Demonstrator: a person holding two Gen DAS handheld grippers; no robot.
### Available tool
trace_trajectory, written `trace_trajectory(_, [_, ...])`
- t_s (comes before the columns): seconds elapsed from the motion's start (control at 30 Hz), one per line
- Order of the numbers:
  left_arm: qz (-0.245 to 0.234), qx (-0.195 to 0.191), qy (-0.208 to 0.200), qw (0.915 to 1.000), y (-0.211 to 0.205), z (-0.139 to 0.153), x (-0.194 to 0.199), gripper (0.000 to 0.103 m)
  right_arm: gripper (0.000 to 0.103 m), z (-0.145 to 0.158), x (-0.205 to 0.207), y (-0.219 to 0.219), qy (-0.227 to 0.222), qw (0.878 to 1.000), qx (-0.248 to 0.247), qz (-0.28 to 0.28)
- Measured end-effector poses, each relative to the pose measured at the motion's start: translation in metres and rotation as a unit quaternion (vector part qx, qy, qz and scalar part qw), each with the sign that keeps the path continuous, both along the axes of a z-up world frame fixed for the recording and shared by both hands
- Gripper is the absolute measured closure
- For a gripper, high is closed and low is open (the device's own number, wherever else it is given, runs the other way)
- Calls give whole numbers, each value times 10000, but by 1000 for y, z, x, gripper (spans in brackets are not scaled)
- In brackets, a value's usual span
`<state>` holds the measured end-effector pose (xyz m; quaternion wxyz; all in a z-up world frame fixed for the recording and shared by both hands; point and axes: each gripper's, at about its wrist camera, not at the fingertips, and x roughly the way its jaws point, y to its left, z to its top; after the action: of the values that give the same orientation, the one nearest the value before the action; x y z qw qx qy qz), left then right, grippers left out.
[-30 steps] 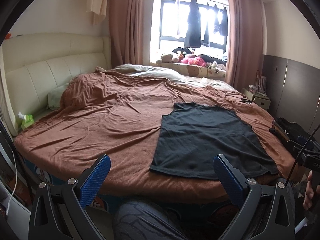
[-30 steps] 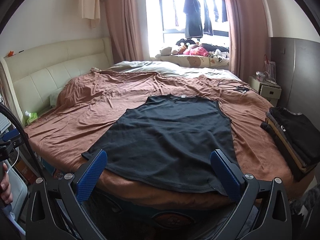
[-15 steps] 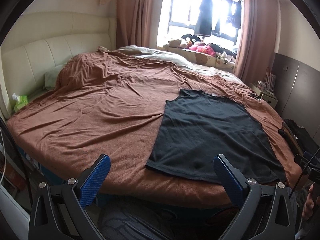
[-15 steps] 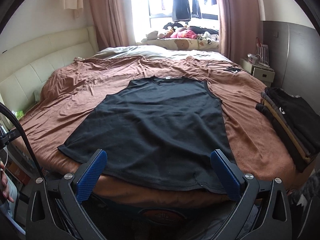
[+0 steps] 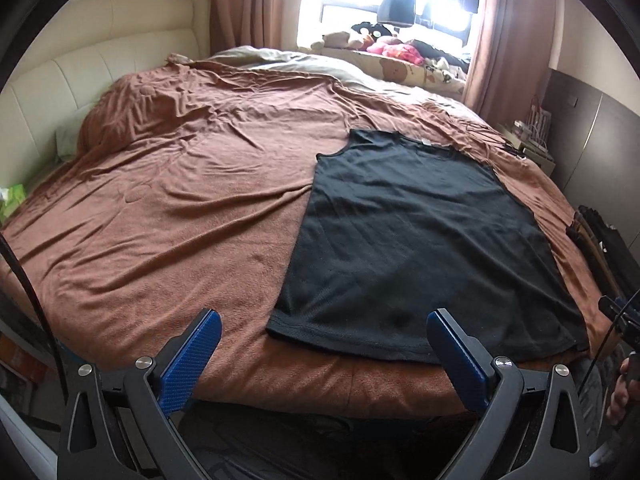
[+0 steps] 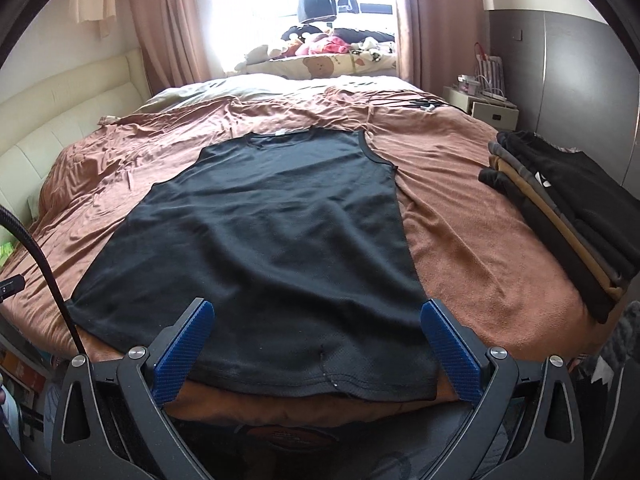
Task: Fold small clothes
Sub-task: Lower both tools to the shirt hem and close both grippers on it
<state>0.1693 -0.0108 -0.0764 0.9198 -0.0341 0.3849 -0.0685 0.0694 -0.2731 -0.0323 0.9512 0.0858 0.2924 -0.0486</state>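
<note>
A black sleeveless top [image 5: 416, 248] lies flat on the brown bed cover, hem toward me, neck toward the window; it also shows in the right wrist view [image 6: 272, 240]. My left gripper [image 5: 324, 328] is open and empty, just above the bed's near edge at the top's lower left corner. My right gripper [image 6: 318, 320] is open and empty, over the hem, its fingers straddling the right half of the hem.
The brown bed cover [image 5: 168, 208] is wrinkled at left. A stack of folded dark and tan clothes [image 6: 560, 208] sits at the bed's right edge. A cream headboard [image 5: 80, 80] is at left, a nightstand [image 6: 488, 104] at far right, stuffed toys by the window.
Both grippers moved forward and down toward the bed's near edge; the top looms larger. Both stayed open.
</note>
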Motion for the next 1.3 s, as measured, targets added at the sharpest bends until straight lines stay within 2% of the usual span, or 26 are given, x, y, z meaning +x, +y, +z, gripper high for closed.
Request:
trace_trajectory(0.2, [-165, -337, 73, 9993, -1, -10, 18, 2, 0, -5, 1, -25, 36, 9993, 224, -313])
trace_trajectory(0.27, [-197, -410, 169, 9988, -1, -16, 25, 12, 0, -10, 0, -34, 65, 9984, 402, -396])
trace_trajectory(0.3, [-195, -410, 237, 9987, -1, -20, 28, 14, 1, -12, -1, -39, 75, 9978, 502, -416])
trace_trajectory(0.4, [-127, -367, 406, 9984, 3, -29, 36, 22, 8, -19, -3, -51, 162, 9963, 671, -506])
trace_trajectory(0.47, [-61, -396, 506, 9979, 9, -35, 40, 28, 19, -23, -4, -58, 225, 9957, 749, -503])
trace_trajectory(0.6, [91, -415, 795, 9959, 23, -51, 48, 42, 28, -33, 0, -70, 339, 9937, 956, -482])
trace_trajectory(0.67, [153, -387, 915, 9949, 28, -57, 51, 48, 36, -37, 1, -72, 397, 9927, 1061, -413])
trace_trajectory(0.77, [247, -321, 1086, 9933, 33, -67, 54, 57, 41, -44, 7, -80, 473, 9913, 1181, -347])
trace_trajectory(0.83, [281, -342, 1230, 9914, 35, -74, 55, 61, 42, -47, 9, -82, 517, 9904, 1252, -290])
trace_trajectory(1.0, [287, -457, 1436, 9882, 37, -85, 61, 65, 43, -55, 18, -88, 622, 9876, 1414, -268])
trace_trajectory(1.07, [291, -535, 1468, 9873, 37, -89, 63, 67, 50, -59, 23, -90, 700, 9856, 1516, -253])
trace_trajectory(1.2, [445, -753, 1419, 9860, 43, -94, 65, 71, 51, -61, 26, -95, 755, 9828, 1666, -270])
trace_trajectory(1.3, [456, -750, 1385, 9865, 42, -93, 63, 87, 51, -63, 24, -103, 753, 9796, 1838, -295])
